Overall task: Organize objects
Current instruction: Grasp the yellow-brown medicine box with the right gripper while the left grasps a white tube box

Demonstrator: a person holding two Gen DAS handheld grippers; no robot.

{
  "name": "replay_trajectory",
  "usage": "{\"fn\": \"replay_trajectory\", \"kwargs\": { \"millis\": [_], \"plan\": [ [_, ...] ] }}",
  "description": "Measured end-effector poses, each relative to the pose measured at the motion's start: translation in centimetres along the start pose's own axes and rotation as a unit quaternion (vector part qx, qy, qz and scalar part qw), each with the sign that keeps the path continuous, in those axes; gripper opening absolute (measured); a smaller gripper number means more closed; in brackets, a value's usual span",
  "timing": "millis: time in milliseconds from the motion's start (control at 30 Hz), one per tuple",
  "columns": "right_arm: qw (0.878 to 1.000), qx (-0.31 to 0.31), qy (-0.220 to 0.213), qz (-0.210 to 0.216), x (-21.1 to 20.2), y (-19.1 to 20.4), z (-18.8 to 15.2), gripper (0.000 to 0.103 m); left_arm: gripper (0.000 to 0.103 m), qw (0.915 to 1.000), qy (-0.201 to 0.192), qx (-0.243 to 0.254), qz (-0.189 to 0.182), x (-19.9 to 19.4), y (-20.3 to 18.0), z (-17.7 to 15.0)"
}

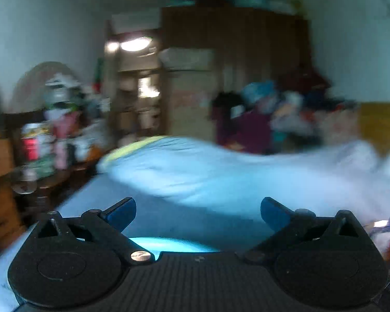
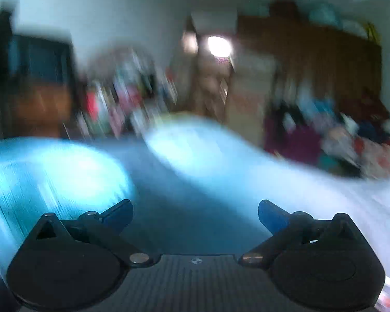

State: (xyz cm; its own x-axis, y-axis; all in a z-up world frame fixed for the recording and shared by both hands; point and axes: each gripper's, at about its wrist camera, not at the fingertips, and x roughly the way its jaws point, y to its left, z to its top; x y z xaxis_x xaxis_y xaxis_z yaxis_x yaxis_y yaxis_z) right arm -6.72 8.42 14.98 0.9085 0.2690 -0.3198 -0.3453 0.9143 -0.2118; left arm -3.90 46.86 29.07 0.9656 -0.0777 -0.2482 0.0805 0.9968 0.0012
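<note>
Both views are motion-blurred. My left gripper (image 1: 198, 212) is open above a bed covered by a light blue sheet (image 1: 189, 171), its blue-tipped fingers (image 1: 122, 212) wide apart and holding nothing. A bright cyan patch (image 1: 169, 244) shows just below it, too blurred to name. In the right wrist view my right gripper (image 2: 195, 214) is open too, with nothing between its fingers (image 2: 270, 215). A rounded cyan object (image 2: 57, 176) lies on the blue sheet (image 2: 221, 161) to its left, smeared by blur.
A cluttered side table (image 1: 46, 140) with bottles and containers stands left of the bed. A dark wooden wardrobe (image 1: 234, 52) fills the back wall. A heap of clothes (image 1: 280, 111) lies at the bed's far right. A dark screen (image 2: 39, 59) sits on wooden drawers at left.
</note>
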Motion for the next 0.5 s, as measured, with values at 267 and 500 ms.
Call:
{"fn": "replay_trajectory", "kwargs": {
  "millis": [267, 500],
  "plan": [
    [0.963, -0.127, 0.233, -0.044, 4.4, -8.0, -12.6, 0.087, 0.103, 0.9829, 0.121, -0.005, -0.139, 7.1, -11.6, -5.8],
    [0.968, -0.103, 0.227, -0.025, 6.6, -8.5, -14.1, 0.084, 0.103, 0.964, 0.203, -0.008, -0.171, 13.9, -16.8, -9.7]
  ]
}}
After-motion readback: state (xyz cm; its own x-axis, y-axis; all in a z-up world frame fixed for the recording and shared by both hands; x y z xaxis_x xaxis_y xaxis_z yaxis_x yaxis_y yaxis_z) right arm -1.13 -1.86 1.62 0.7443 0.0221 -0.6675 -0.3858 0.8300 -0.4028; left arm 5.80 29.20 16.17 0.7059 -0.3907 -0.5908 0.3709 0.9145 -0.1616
